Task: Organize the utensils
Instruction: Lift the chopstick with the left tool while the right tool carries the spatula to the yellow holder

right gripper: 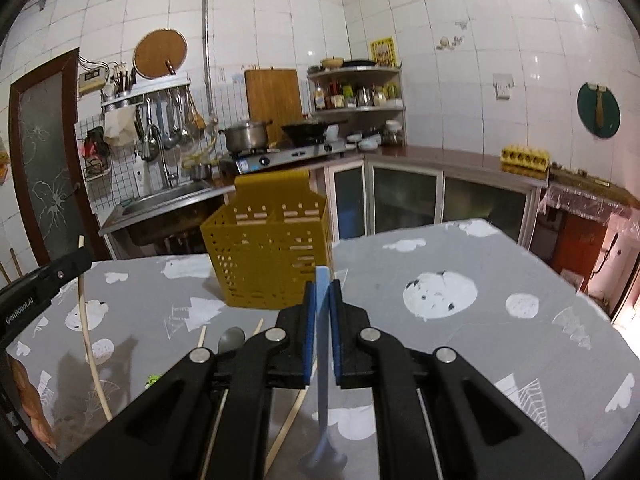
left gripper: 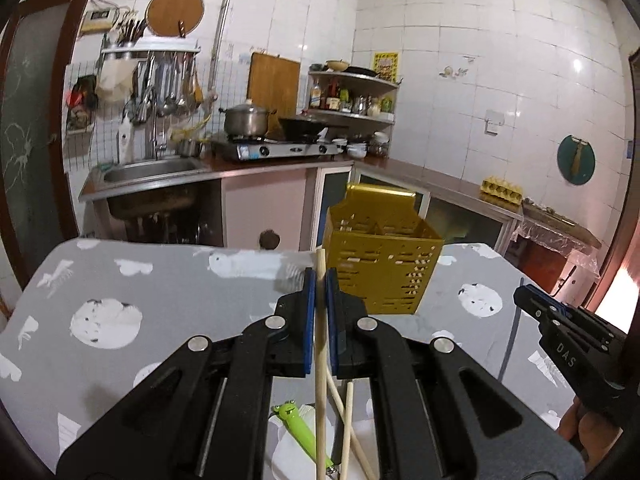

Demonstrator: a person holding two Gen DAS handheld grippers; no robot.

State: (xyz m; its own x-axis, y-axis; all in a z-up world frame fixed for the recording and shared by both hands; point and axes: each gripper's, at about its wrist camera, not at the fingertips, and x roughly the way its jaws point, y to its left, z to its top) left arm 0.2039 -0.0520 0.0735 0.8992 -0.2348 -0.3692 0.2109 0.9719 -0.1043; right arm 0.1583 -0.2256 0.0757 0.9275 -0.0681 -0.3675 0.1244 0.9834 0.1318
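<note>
Gripping a chopstick [left gripper: 320,344] between its blue pads [left gripper: 308,320], the left gripper [left gripper: 320,280] was nearly shut, with the jaws pressed on the thin stick from both sides. The chopstick stood almost upright, its top end rising just above the fingertips. Below the gripper, two more chopsticks [left gripper: 347,424] and a green utensil [left gripper: 298,428] with a frog head lay on the table [left gripper: 160,288].

The right gripper [right gripper: 323,286] was also nearly shut, and it held the handle of a light blue spoon [right gripper: 322,344] between its pads [right gripper: 308,332]. The handle stood upright and its tip came out above the fingertips; the bowl hung low, over the table. To the left of this gripper, a grey spoon [right gripper: 231,338] lay on the table.

Further away, the yellow basket [right gripper: 272,256] stood upright on the table, apart from both grippers. Behind the table were the sink [left gripper: 152,170] and the stove [left gripper: 276,148].
</note>
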